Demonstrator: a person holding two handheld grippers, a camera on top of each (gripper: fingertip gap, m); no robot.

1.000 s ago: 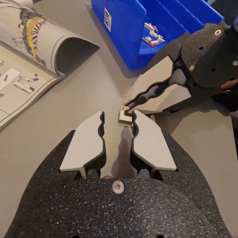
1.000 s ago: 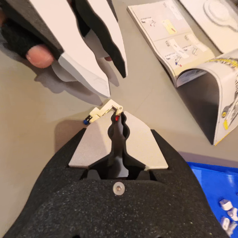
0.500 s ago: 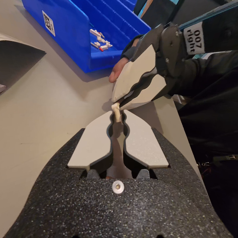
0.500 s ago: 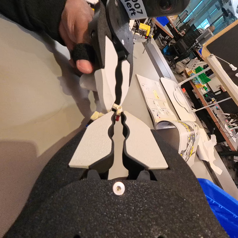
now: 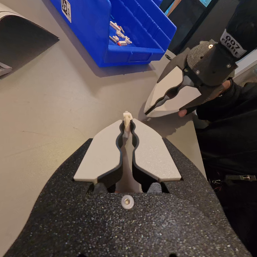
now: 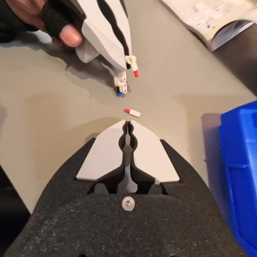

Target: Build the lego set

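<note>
My left gripper (image 5: 127, 122) is shut on a small white toy-brick assembly (image 5: 126, 118) that sticks out past its tips above the table. In the right wrist view the left gripper (image 6: 125, 62) holds this assembly (image 6: 120, 83) with a red pin (image 6: 136, 73) at one end and a blue pin (image 6: 119, 94) at the other. My right gripper (image 6: 127, 122) is shut with nothing between its pads. A short white piece with a red end (image 6: 132, 112) lies on the table just in front of it. The right gripper also shows in the left wrist view (image 5: 145, 113), set apart from the assembly.
A blue bin (image 5: 89, 41) with several small white parts stands at the back; its wall shows in the right wrist view (image 6: 239, 153). An open instruction booklet (image 6: 211, 16) lies on the grey table (image 5: 41, 111). The table edge (image 5: 197, 146) runs on the right. Some 7 cm of space lies between my two pairs of fingers.
My left gripper closed on the white assembly and lifted it. My right gripper let go of it, drew back and shut on air. A white piece with a red end now lies on the table.
</note>
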